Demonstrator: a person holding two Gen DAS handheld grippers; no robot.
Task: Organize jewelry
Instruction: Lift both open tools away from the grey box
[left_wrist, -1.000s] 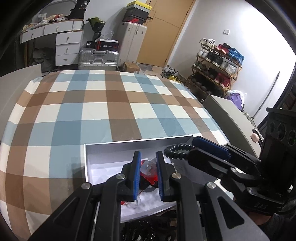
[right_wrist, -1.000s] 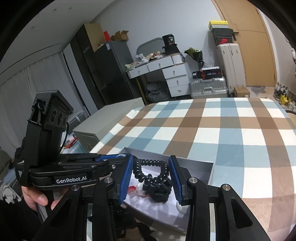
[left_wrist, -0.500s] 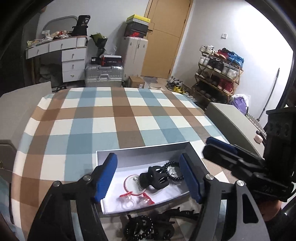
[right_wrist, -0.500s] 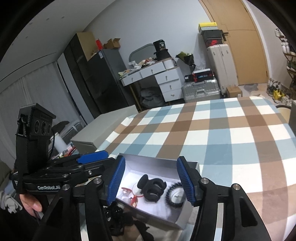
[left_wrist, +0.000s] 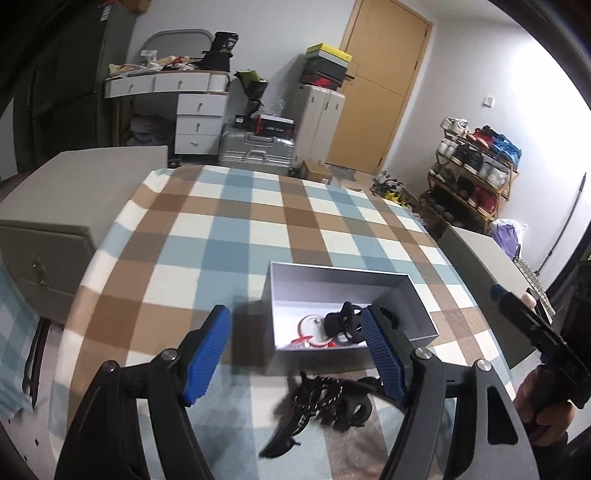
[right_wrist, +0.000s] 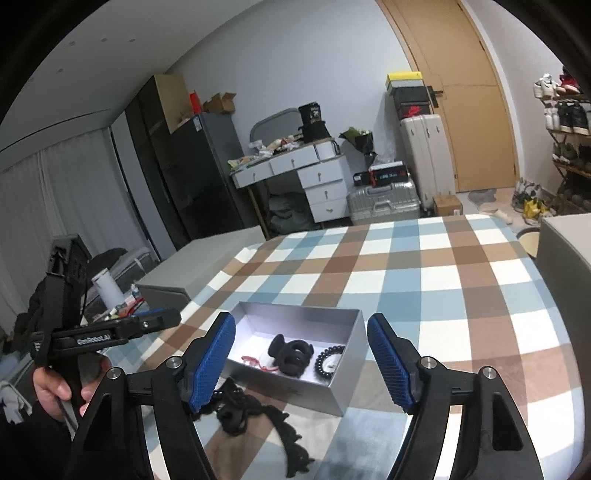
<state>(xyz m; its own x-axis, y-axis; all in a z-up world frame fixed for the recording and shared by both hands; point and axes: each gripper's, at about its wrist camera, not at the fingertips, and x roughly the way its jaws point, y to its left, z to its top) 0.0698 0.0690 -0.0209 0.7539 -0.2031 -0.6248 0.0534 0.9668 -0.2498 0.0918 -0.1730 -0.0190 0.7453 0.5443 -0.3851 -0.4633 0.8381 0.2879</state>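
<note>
Currently black pile (left_wrist: 321, 402) lies between left gripper (left_wrist: 295, 354) fingers, both grippers wide and empty; box (left_wrist: 424, 325) just beyond.

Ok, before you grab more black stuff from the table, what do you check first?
1. Left gripper open and holding nothing: ok.
2. Right gripper open and holding nothing: ok.
3. Box upright on the table with room left inside: ok.
4. Black clip, bead bracelet and red pieces lying inside the box: ok.
5. Black pile waiting in front of the box, near the fingers: ok.
6. Whether the pile's pieces are tangled together: cannot tell.
</note>
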